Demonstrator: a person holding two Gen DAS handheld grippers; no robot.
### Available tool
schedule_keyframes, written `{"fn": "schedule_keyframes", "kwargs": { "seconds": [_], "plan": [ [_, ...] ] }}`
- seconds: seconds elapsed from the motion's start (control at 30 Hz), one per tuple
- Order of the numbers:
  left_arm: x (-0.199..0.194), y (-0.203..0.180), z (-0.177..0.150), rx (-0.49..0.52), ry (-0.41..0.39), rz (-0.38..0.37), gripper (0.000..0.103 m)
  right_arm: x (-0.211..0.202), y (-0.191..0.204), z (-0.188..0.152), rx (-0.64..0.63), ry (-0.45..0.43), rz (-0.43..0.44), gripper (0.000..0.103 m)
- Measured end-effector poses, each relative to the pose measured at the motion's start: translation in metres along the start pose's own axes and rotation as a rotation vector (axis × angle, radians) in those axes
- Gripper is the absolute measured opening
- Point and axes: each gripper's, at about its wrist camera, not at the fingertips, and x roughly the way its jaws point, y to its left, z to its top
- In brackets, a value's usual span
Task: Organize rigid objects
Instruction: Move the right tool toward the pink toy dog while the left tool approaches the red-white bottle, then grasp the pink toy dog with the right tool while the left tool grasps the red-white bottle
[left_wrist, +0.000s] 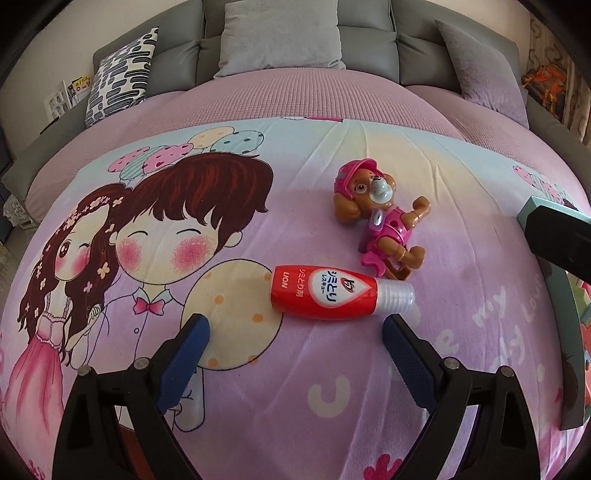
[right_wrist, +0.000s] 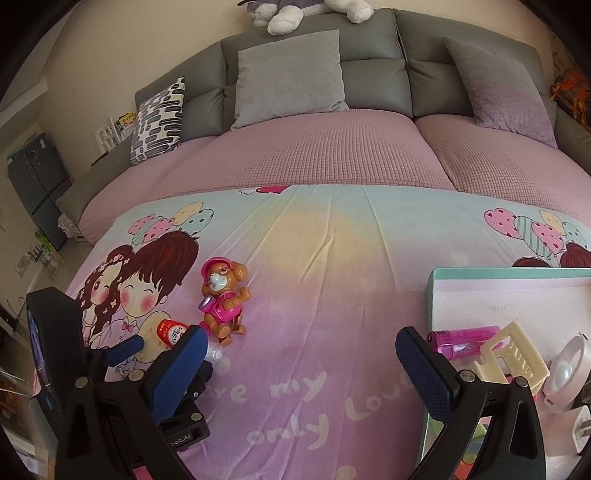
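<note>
A red bottle (left_wrist: 332, 295) with a clear cap lies on its side on the cartoon blanket. It is just beyond the tips of my left gripper (left_wrist: 295, 328), which is open, with its blue pads apart from the bottle. Behind the bottle lies a toy dog (left_wrist: 380, 221) in a pink outfit. In the right wrist view the bottle (right_wrist: 171, 332) and the dog (right_wrist: 223, 299) are at the left. My right gripper (right_wrist: 301, 343) is open over bare blanket with nothing between its fingers. To its right is a teal-rimmed box (right_wrist: 480, 273).
The box holds a pink translucent item (right_wrist: 461, 338), a cream plastic rack (right_wrist: 509, 350) and a white round object (right_wrist: 565, 369). Grey and patterned cushions (right_wrist: 288, 74) line the sofa back behind the pink cover. The box edge (left_wrist: 569, 332) shows at the right of the left wrist view.
</note>
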Motion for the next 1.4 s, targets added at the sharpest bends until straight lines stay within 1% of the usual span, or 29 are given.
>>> {"fn": "schedule_keyframes", "kwargs": {
  "seconds": [0.07,0.23,0.63,0.77,0.97,1.13,1.23,1.3,1.37,1.4],
  "plan": [
    [0.001,-0.003,0.001,0.025,-0.004,-0.001,0.095,0.004,0.001,0.002,-0.003,0.008,0.004,0.103],
    [0.001,-0.008,0.002,0.039,-0.004,-0.057,0.095,0.007,0.003,0.005,-0.017,0.007,-0.008,0.103],
    [0.007,-0.006,0.008,-0.004,-0.026,-0.056,0.095,0.020,0.007,0.009,-0.032,0.030,-0.010,0.103],
    [0.006,-0.009,0.010,0.002,-0.034,-0.075,0.095,0.025,0.008,0.012,-0.037,0.041,-0.010,0.103],
    [0.006,-0.001,0.012,-0.054,-0.042,-0.099,0.095,0.033,0.010,0.014,-0.040,0.052,-0.011,0.103],
    [0.005,0.002,0.012,-0.062,-0.043,-0.104,0.095,0.038,0.016,0.017,-0.057,0.058,-0.009,0.103],
    [0.003,0.003,0.011,-0.067,-0.045,-0.112,0.092,0.041,0.021,0.020,-0.071,0.060,-0.009,0.103],
    [0.001,0.006,0.010,-0.073,-0.050,-0.113,0.084,0.044,0.024,0.020,-0.079,0.064,-0.008,0.103],
    [0.000,0.008,0.010,-0.081,-0.054,-0.116,0.080,0.048,0.027,0.021,-0.086,0.071,-0.006,0.103],
    [-0.001,0.010,0.010,-0.085,-0.055,-0.117,0.080,0.050,0.028,0.021,-0.089,0.075,-0.006,0.103]
  ]
}}
